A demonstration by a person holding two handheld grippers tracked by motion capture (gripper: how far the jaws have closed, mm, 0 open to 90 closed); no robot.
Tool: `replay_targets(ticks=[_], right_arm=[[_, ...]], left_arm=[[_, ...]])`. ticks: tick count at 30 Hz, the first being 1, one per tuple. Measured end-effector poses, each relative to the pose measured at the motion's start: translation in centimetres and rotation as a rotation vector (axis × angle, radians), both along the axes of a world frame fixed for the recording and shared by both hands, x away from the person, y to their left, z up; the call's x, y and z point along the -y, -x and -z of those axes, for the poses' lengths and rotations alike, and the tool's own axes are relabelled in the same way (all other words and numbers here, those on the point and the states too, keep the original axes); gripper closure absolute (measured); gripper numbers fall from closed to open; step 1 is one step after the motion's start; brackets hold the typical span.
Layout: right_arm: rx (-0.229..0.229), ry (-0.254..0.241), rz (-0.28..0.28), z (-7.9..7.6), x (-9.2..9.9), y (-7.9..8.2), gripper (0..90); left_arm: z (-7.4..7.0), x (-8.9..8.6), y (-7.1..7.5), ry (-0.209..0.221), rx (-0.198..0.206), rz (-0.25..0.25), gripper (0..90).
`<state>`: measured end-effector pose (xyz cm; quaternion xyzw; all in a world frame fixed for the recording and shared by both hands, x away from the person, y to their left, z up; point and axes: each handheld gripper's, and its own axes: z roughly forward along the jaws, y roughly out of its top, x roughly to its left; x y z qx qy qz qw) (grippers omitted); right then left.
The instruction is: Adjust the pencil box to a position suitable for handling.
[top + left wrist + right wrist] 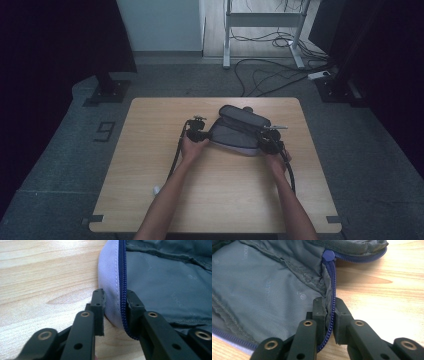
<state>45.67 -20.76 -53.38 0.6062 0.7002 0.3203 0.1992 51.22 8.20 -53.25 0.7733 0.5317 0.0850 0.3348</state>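
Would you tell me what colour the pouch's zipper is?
Dark blue; the zipper shows best in the right gripper view.

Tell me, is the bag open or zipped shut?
Open. The bag has its lid flipped back, its grey lining shows, and the blue zipper lies unzipped along the rim.

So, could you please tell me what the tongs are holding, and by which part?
Both hold the open grey pouch by its zippered rim: the left tongs pinch the lilac edge, the right tongs clamp the blue zipper at the opposite end.
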Motion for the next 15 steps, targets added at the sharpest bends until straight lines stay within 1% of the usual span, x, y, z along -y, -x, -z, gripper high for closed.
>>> replay_targets(ticks=[3, 4, 6, 8, 10, 12, 13, 14, 15], right_arm=[[0.002, 0.003, -0.009, -0.1, 0.1, 0.1, 83.5], [0.004, 0.002, -0.010, -0.2, 0.1, 0.2, 83.8], [0.012, 0.000, -0.010, -0.4, 0.1, 0.3, 84.3], [0.025, 0.003, -0.012, -0.8, 0.1, 0.5, 84.6], [0.030, 0.006, -0.015, -0.9, 0.1, 0.6, 84.7], [0.059, 0.018, -0.022, -1.8, 0.0, 1.0, 84.8], [0.059, 0.018, -0.022, -1.8, 0.0, 1.0, 84.8], [0.078, 0.024, -0.028, -2.3, 0.0, 1.2, 84.9], [0.085, 0.024, -0.027, -2.5, 0.0, 1.3, 84.9]], left_arm=[[0.0, 0.1, 0.0, -0.005, 0.001, 0.002, 76.1], [-0.1, 0.1, 0.0, -0.015, 0.004, 0.008, 77.0], [-0.2, 0.2, 0.0, -0.021, 0.005, 0.011, 78.4], [-0.2, 0.2, 0.0, -0.020, 0.003, 0.012, 79.5], [-0.3, 0.1, 0.0, -0.017, -0.001, 0.017, 79.8], [-0.6, 0.0, 0.1, -0.007, 0.002, 0.025, 80.4], [-0.6, 0.0, 0.1, -0.007, 0.002, 0.025, 80.4], [-1.1, -0.1, 0.3, -0.001, 0.012, 0.028, 80.4], [-1.1, -0.1, 0.3, -0.001, 0.012, 0.028, 80.4]])
